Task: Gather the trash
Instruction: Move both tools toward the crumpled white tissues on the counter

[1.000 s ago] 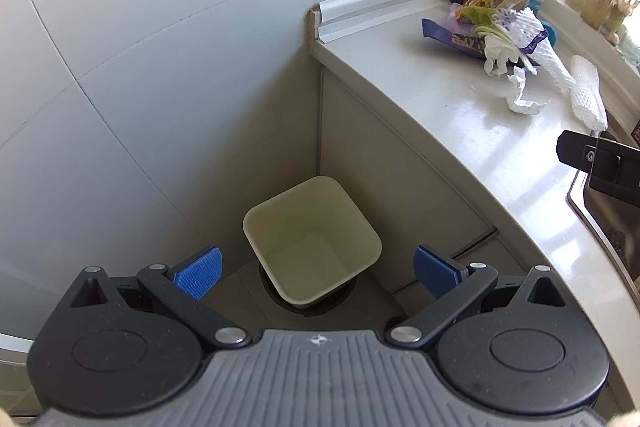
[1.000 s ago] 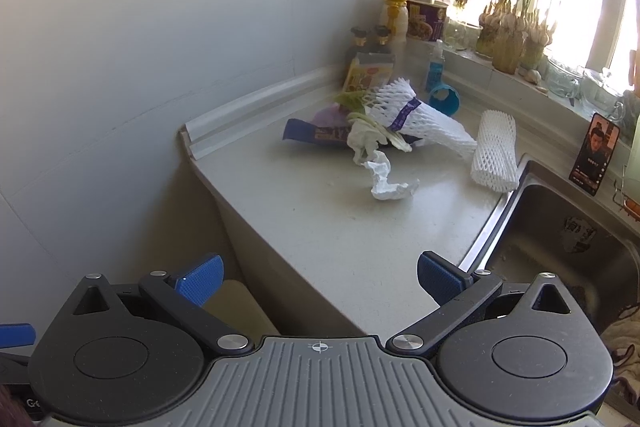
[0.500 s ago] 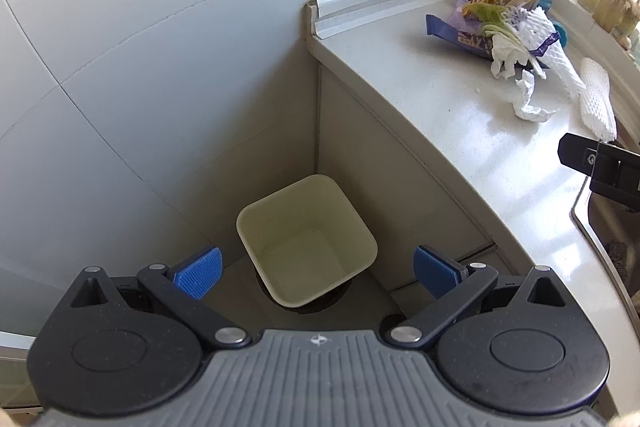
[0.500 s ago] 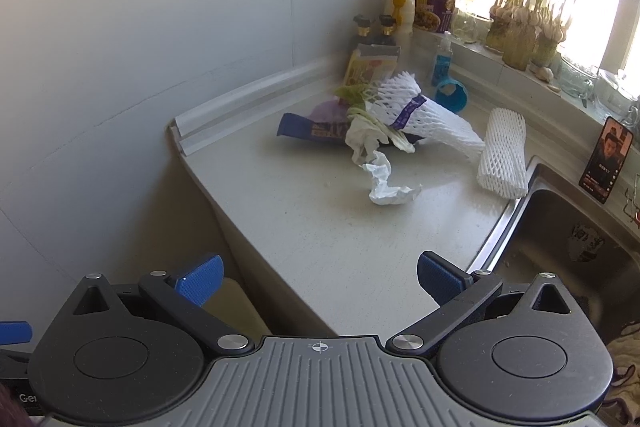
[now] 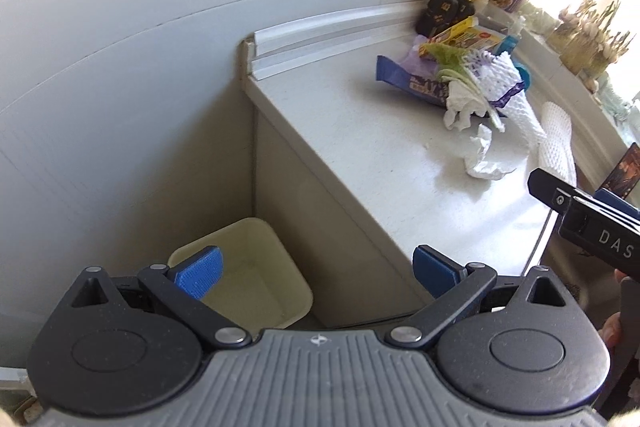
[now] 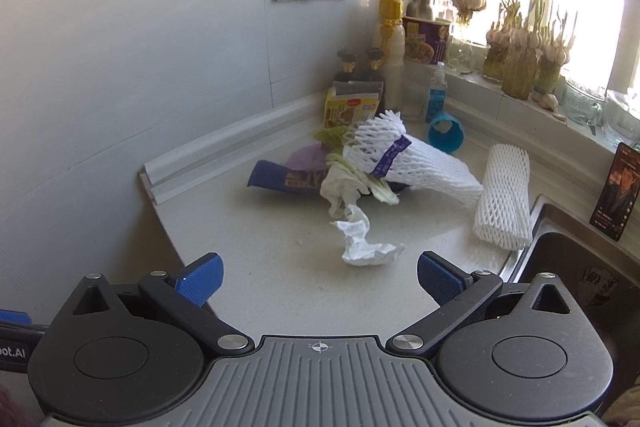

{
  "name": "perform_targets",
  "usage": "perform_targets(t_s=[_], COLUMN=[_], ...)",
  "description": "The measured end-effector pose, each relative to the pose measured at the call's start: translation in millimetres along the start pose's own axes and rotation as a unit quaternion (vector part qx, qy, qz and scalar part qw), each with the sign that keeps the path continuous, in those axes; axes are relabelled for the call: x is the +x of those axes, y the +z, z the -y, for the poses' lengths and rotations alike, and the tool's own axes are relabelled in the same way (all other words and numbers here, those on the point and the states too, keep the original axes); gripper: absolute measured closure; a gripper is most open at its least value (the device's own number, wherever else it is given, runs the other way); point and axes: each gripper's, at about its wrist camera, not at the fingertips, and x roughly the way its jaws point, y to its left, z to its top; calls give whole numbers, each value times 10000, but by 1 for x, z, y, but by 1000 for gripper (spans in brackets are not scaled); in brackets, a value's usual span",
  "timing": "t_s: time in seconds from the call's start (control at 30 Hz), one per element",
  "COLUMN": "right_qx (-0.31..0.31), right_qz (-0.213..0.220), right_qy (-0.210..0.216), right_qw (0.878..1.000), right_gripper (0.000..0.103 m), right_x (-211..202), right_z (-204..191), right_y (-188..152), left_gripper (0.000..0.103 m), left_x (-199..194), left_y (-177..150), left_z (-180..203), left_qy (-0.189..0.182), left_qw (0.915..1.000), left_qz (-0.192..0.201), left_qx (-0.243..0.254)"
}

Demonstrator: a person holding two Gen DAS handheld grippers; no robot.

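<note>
Crumpled tissue (image 6: 362,239) lies on the countertop (image 6: 256,227) straight ahead of our right gripper (image 6: 319,277), just beyond its fingertips, with its long axis running roughly away from us. Our right is the nearer tool. Our left gripper (image 5: 316,271) hangs over the waste bin (image 5: 256,279) on the floor beside the cabinet. Both sets of jaws stand wide apart, holding and touching nothing.
</note>
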Motion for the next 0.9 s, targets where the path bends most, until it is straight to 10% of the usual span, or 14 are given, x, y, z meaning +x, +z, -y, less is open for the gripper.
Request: perform_targets(t_s=[0.6, 0.9], right_qx=[142, 20], right_qz=[-328, -468], right_qy=[806, 1211], right_qw=[9961, 9915], right_gripper=[1, 13], right_x=[96, 140], right_z=[79, 85], right_y=[0, -3], left_gripper=[41, 60], left_x=[105, 158], left_y=[83, 106], left_z=[76, 109], left_qy=[-1841, -2044], left_qw=[9772, 9682], left_qz=[640, 656], left_qx=[837, 1288])
